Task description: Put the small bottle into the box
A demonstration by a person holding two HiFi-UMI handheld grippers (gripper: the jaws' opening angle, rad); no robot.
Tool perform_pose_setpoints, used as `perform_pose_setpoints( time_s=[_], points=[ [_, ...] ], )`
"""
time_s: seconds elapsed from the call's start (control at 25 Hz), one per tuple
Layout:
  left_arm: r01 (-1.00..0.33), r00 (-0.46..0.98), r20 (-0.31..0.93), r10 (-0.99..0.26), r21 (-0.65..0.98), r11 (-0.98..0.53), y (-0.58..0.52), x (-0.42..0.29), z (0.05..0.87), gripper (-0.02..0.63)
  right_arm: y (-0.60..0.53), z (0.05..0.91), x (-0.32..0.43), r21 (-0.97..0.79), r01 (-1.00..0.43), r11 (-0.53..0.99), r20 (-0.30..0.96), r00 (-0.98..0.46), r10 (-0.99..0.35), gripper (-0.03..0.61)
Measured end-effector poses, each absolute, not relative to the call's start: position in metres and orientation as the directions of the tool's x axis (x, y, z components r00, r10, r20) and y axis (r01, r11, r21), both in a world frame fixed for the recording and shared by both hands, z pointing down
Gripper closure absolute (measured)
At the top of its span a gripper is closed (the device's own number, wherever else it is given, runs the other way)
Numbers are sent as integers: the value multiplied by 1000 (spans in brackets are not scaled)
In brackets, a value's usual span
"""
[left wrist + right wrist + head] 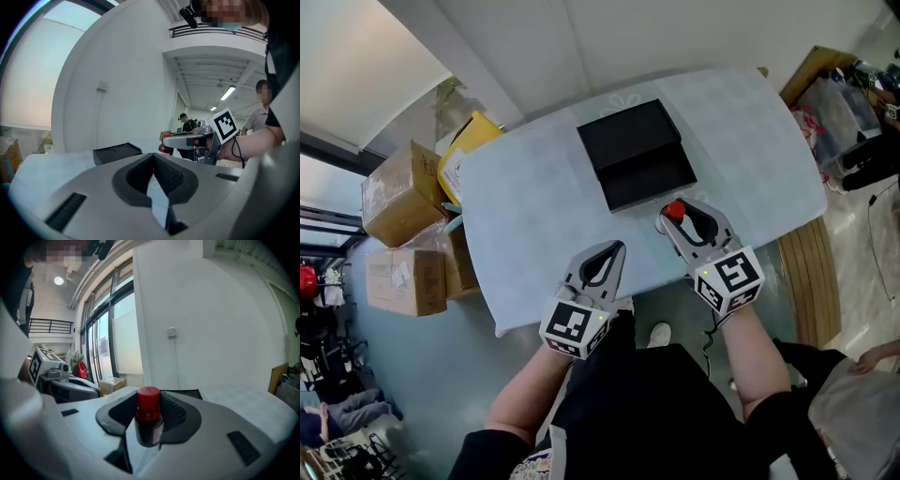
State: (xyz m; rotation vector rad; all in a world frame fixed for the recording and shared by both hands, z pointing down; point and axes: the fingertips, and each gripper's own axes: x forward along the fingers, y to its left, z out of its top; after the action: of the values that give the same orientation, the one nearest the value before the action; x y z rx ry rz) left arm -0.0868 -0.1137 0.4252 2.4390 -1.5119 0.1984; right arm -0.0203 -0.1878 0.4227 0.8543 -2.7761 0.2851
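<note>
Over table (pixel 534 225), small bottle (pixel 148 420) btwn right gripper's (pixel 674 215) jaws.

A pale table (pixel 534 234) is set before a white wall (pixel 581 37). Cardboard boxes (pixel 394 192) are stacked on the grey floor (pixel 422 375) beside it (one yellow). Tall windows (pixel 124 333) are seen, and strip lights (pixel 228 93) are lit overhead.
</note>
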Motion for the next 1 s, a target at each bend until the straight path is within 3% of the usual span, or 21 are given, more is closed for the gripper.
perform_pose_setpoints(
  time_s=[1.0],
  points=[
    [-905, 419, 323, -849, 221, -363, -188, -146, 482, 605, -309, 540, -92, -91, -567, 819, 428, -764, -482, 425]
  ],
)
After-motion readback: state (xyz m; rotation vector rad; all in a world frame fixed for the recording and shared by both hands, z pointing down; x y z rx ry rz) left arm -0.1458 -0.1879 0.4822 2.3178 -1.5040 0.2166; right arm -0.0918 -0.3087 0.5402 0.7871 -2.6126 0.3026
